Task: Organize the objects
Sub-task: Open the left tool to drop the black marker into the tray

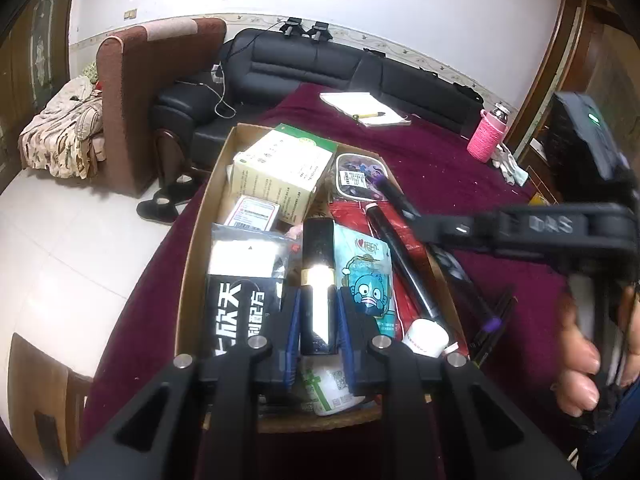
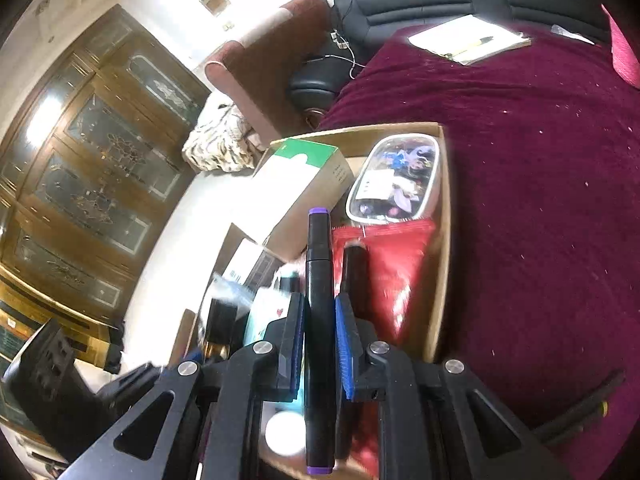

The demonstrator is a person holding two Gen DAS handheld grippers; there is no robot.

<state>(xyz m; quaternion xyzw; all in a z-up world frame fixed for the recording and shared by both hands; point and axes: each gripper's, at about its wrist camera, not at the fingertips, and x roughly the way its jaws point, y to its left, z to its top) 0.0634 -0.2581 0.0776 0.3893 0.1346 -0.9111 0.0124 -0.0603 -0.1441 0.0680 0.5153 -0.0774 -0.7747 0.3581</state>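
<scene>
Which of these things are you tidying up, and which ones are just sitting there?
Being tidied:
cardboard box
black and gold tube in the left gripper
purple-capped marker in the right gripper

Just sitting there:
notebook
pink bottle
black sofa

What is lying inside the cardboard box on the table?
The cardboard box holds a green-topped carton, a clear case, a red packet, a cartoon pouch and a white bottle. Its bottom is covered.
</scene>
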